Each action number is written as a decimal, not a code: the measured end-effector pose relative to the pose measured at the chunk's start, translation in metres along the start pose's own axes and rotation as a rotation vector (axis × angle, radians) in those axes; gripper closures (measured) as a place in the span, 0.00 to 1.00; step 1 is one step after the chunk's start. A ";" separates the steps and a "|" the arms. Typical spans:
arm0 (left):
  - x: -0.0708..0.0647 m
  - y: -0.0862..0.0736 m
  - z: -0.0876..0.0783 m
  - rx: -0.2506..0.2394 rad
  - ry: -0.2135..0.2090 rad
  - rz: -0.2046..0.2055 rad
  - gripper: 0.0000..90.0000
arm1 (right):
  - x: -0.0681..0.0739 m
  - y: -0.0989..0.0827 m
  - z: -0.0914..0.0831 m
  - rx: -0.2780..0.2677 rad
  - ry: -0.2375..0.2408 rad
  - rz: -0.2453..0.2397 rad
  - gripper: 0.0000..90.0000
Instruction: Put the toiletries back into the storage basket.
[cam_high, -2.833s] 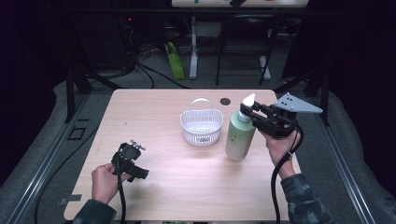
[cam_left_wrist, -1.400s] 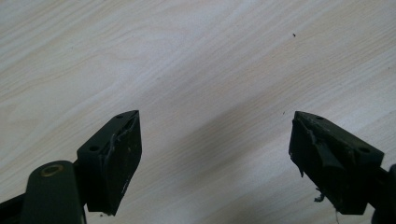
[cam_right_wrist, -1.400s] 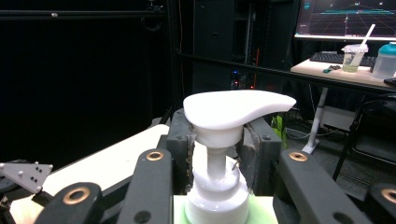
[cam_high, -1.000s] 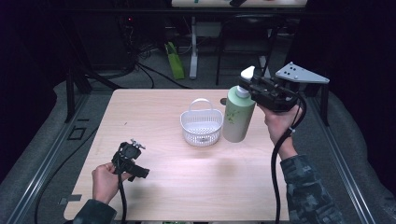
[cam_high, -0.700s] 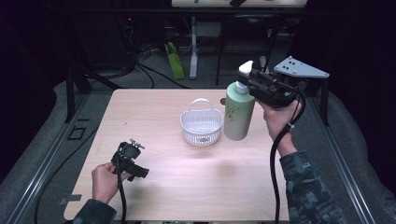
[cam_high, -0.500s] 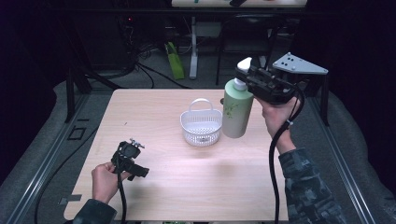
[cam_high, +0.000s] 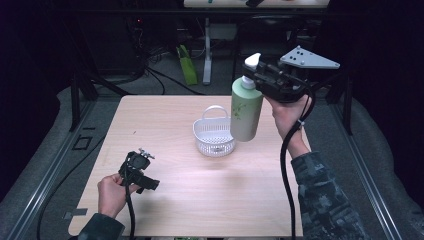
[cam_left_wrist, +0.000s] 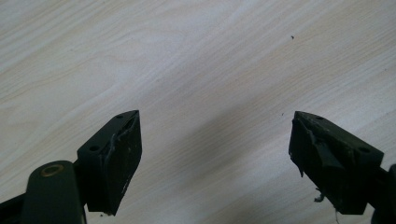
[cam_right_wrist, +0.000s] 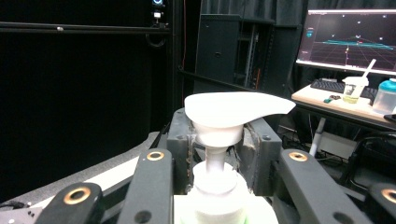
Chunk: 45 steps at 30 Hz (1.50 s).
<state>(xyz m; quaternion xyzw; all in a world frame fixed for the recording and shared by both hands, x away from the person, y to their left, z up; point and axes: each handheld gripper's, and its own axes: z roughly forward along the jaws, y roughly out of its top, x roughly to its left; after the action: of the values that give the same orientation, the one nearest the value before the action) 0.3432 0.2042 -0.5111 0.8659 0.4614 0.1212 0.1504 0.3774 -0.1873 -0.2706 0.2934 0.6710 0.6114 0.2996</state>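
Two jobs: my right hand-held gripper (cam_high: 261, 79) clamps the pump bottle (cam_high: 246, 110) by its neck, lifted beside the basket (cam_high: 214, 136); next, lower it inside. Left hand-held gripper (cam_high: 141, 172) rests on the table (cam_high: 165, 115), jaws parted, empty.

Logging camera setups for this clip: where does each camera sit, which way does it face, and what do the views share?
High view: above the person's side of the table, looking forward and down; both forearms, left claw and right claw show.
Left gripper view: rides the left claw, facing down at the table; its jaws stand apart.
Right gripper view: rides the right claw, facing level toward a monitor; its jaws clamp the pump bottle at the neck.
Shared: high and right gripper views both show the pump bottle.
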 end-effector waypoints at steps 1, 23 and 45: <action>0.000 0.000 0.000 -0.002 0.000 -0.001 0.19 | 0.000 0.000 0.000 0.000 0.000 0.000 0.75; -0.002 0.000 0.000 -0.005 -0.005 0.004 0.19 | 0.008 0.014 0.016 -0.011 0.004 -0.011 0.75; -0.003 0.001 -0.001 -0.010 -0.009 0.010 0.19 | 0.014 0.018 0.045 -0.003 0.014 -0.032 0.75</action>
<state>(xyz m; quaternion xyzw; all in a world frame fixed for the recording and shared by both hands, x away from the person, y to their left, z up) 0.3422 0.2012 -0.5100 0.8679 0.4559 0.1204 0.1564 0.4032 -0.1457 -0.2565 0.2778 0.6767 0.6097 0.3052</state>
